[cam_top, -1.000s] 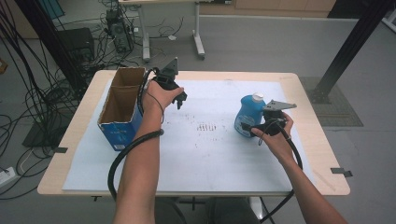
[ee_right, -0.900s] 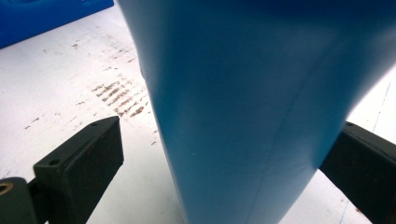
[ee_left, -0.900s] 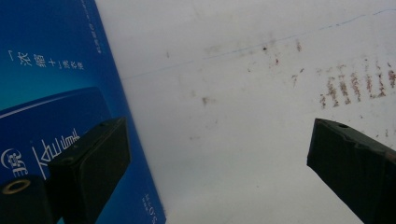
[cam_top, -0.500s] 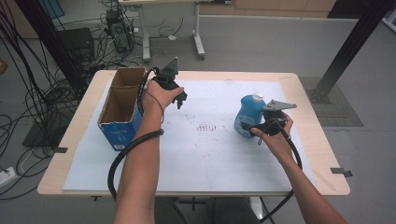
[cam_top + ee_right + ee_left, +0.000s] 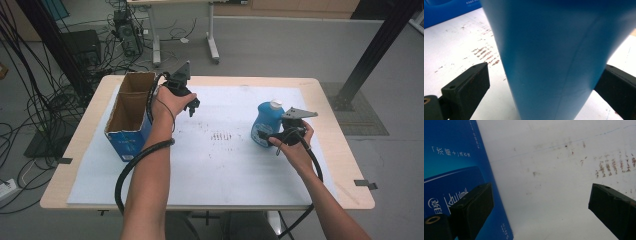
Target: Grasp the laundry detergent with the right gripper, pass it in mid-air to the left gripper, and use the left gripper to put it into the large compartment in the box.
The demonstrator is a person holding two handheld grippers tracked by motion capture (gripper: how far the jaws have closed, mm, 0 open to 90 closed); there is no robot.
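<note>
- Right gripper (image 5: pixel 267 136) is sitting with its jaws spread around the blue bottle (image 5: pixel 266 123); I am seeing a gap at the left jaw, so it is not clamping.
- Blue bottle is standing upright on the right half of the white mat (image 5: pixel 220 165) covering the worktop (image 5: pixel 330 105).
- Left gripper (image 5: pixel 191 106) is hovering wide open just beside the open cardboard box (image 5: pixel 129 117), gripping nothing.
</note>
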